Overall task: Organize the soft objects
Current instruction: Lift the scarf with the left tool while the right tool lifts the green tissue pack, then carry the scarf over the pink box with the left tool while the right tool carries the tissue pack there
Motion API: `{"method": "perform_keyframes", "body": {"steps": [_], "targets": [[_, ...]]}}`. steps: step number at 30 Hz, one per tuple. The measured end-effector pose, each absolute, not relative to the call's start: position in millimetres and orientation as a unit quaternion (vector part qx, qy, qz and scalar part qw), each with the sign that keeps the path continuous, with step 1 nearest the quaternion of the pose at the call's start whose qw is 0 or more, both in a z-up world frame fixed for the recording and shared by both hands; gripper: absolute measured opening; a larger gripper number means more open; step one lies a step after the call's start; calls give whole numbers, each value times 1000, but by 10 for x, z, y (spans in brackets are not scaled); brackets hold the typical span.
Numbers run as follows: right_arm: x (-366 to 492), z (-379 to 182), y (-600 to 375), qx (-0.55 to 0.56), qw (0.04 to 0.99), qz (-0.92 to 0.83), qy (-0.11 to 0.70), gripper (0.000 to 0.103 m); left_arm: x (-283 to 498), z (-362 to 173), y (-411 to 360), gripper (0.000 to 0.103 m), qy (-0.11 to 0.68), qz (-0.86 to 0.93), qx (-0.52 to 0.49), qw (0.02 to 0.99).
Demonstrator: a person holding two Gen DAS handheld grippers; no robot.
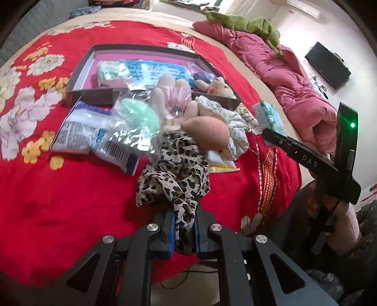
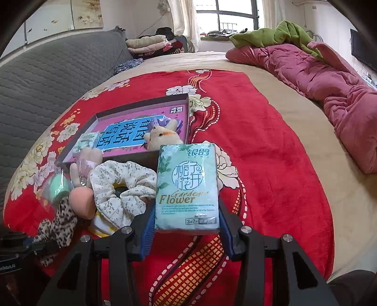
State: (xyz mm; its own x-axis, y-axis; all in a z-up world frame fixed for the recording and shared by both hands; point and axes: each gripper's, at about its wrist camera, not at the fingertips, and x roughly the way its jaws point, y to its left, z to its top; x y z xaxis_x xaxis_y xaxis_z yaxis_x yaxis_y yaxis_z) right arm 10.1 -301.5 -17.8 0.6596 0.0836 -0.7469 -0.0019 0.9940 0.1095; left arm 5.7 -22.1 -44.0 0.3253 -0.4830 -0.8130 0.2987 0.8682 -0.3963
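Black left gripper (image 1: 184, 231), right gripper (image 2: 186, 231): blue pads, silver round screws, triangular cutouts.

Both views are lit by daylight, which is admitted through the window (image 2: 227, 17) behind the bed; the panes and the white wall (image 1: 304, 30) are washed out. Strong fisheye bending is seen at every edge, and the corners are cut off in black. Motion blur is shown on the peach makeup sponge (image 1: 207, 131) and mint puff (image 1: 139, 115) in the left view. Glare is thrown off the clear plastic wrap (image 1: 132, 138). The tissue pack (image 2: 187, 186) is rendered sharply.
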Motion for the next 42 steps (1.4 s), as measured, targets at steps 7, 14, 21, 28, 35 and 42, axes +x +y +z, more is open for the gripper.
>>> {"method": "perform_keyframes", "body": {"steps": [7, 14, 21, 28, 35, 42], "targets": [[97, -160, -3023, 56, 910, 29, 409, 47, -82, -437, -281, 12, 537, -251, -76, 802], [98, -158, -3017, 58, 910, 34, 409, 47, -105, -509, -245, 12, 553, -239, -78, 794], [92, -147, -3027, 62, 911, 35, 406, 47, -189, -405, -242, 12, 543, -253, -80, 797], [92, -141, -3019, 63, 911, 39, 407, 47, -263, -342, -140, 12, 544, -244, -94, 797], [74, -100, -3011, 61, 916, 42, 395, 47, -275, -255, -111, 12, 527, -248, -102, 807], [59, 35, -2967, 49, 928, 51, 365, 47, -327, 7, -88, 12, 480, -250, -101, 835]]}}
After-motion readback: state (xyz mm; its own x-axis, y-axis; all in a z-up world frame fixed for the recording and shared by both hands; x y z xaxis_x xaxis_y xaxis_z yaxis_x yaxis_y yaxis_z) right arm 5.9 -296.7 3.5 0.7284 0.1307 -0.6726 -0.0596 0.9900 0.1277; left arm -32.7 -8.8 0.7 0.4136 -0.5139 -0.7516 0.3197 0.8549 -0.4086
